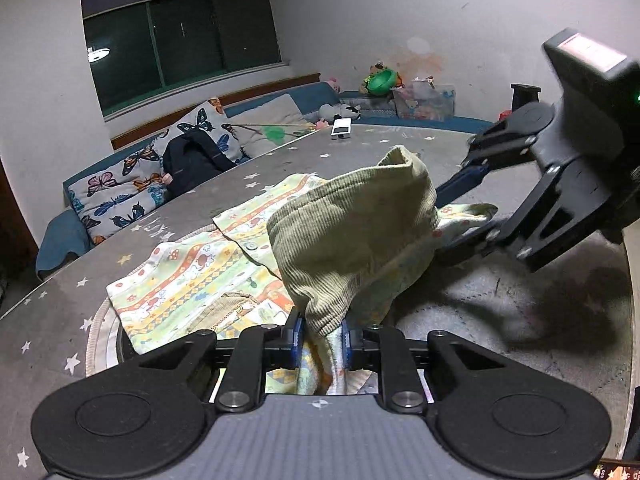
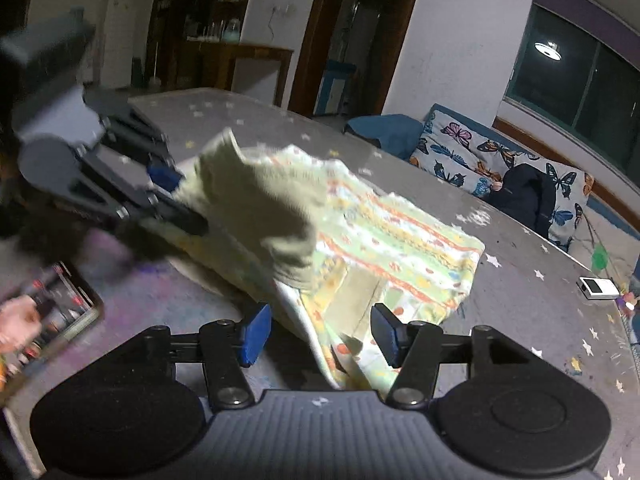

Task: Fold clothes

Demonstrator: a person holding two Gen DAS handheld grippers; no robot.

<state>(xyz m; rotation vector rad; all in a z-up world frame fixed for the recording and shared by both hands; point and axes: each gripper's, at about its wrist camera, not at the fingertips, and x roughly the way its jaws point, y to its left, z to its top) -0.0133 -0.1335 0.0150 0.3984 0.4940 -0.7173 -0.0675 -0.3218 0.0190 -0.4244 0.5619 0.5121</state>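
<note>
The small patterned cotton garment with yellow, orange and green cartoon stripes and an olive-green ribbed cuff (image 1: 352, 232) lies partly spread on the grey star-printed table cover (image 1: 100, 280), its near end lifted off the surface. The left gripper (image 1: 322, 338) is clamped on that lifted end: both blue pads (image 1: 297, 334) press against the ribbed cuff and the printed fabric bunched between them. In the right wrist view the same garment (image 2: 400, 248) drapes across the table, one hem hanging between the spread fingers of the right gripper (image 2: 318, 334), whose jaws stand wide apart and pinch nothing (the cloth passes between the pads without being squeezed). The left gripper appears there too, blurred, at the garment's far edge. A white rectangular device (image 1: 341, 127) rests further along the table. Beyond the table stands a blue sofa with butterfly-print cushions (image 1: 132, 192), carrying a dark bag (image 1: 192, 160).
</note>
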